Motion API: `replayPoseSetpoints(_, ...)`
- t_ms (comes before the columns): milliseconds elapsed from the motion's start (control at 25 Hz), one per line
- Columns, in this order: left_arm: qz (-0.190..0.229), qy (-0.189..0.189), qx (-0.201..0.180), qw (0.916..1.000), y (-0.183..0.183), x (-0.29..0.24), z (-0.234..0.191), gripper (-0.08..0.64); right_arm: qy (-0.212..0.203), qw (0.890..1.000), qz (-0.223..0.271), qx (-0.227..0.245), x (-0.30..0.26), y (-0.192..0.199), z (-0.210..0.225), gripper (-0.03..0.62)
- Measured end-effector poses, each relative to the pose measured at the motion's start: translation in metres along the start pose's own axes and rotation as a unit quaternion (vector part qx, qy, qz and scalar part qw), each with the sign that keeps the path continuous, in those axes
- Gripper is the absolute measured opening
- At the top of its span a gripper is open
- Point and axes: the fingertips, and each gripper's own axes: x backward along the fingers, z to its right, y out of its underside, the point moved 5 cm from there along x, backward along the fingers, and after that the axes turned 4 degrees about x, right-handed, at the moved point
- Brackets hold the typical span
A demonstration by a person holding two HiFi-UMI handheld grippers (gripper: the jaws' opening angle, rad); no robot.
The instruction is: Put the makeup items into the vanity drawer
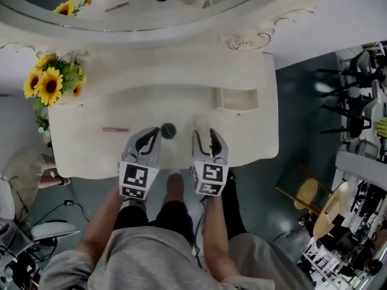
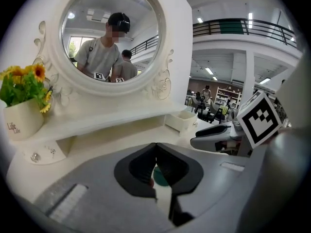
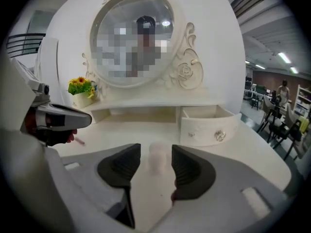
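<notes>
Pinkish jar (image 3: pixel 157 161) sits just ahead of the right tool's (image 3: pixel 156 149) wide-open jaws. Left tool's (image 2: pixel 155 146) shut, green compact (image 1: pixel 168 130) right beside it.

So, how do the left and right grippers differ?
The left gripper has its jaws together; the right gripper has them apart. A green round item lies past the left one's tips; a pale bottle shows between the right one's jaws, ungripped. Both point at the vanity top.
</notes>
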Motion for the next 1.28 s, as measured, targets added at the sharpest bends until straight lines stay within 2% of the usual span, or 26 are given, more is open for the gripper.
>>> replayPoseSetpoints(280, -0.014, -0.016, 0.021, 0.9995, 0.011, -0.01, -0.008, 0.011, -0.023, 0.999, -0.032, 0.013, -0.024, 0.012, 0.0, 0.202)
replayPoseSetpoints(320, -0.015, -0.018, 0.022, 0.9995, 0.012, -0.011, -0.009, 0.011, -0.024, 0.999, -0.033, 0.015, -0.026, 0.013, 0.0, 0.197)
replayPoseSetpoints(400, -0.017, -0.02, 0.024, 0.9994, 0.013, -0.012, -0.009, 0.011, -0.019, 0.999, -0.036, 0.02, -0.028, 0.016, 0.0, 0.141)
replayPoseSetpoints(600, -0.016, -0.022, 0.022, 0.9994, 0.011, -0.014, -0.006, 0.011, -0.018, 0.999, -0.034, 0.022, -0.027, 0.017, 0.001, 0.121)
replayPoseSetpoints(880, 0.003, -0.02, 0.013, 0.9997, -0.011, -0.013, -0.001, 0.011, -0.008, 1.0, 0.002, 0.024, -0.009, -0.013, 0.01, 0.114)
replayPoseSetpoints(1280, 0.04, -0.002, -0.01, 0.9991, -0.062, -0.019, 0.018, 0.011, 0.017, 0.998, 0.048, 0.028, 0.016, -0.057, 0.035, 0.112)
